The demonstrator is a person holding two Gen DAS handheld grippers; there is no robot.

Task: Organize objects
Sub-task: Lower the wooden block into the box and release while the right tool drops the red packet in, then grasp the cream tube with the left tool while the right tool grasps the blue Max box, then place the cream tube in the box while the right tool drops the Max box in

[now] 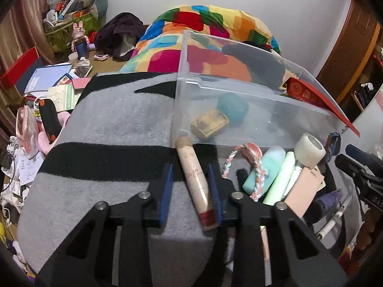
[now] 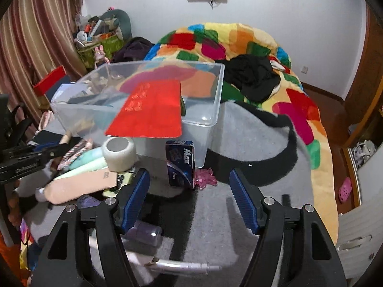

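A clear plastic bin stands on a grey-and-black blanket; it also shows in the right wrist view. Inside lie a teal item and a tan item. A red envelope rests across its rim. My left gripper is open around a beige tube that lies on the blanket; the right pad touches it. My right gripper is open and empty, just short of a blue Max box standing against the bin.
Beside the bin lie a tape roll, a mint tube, a braided cord, a pink pouch and a pink trinket. A purple bottle and a white cable lie near me. A colourful quilt is behind.
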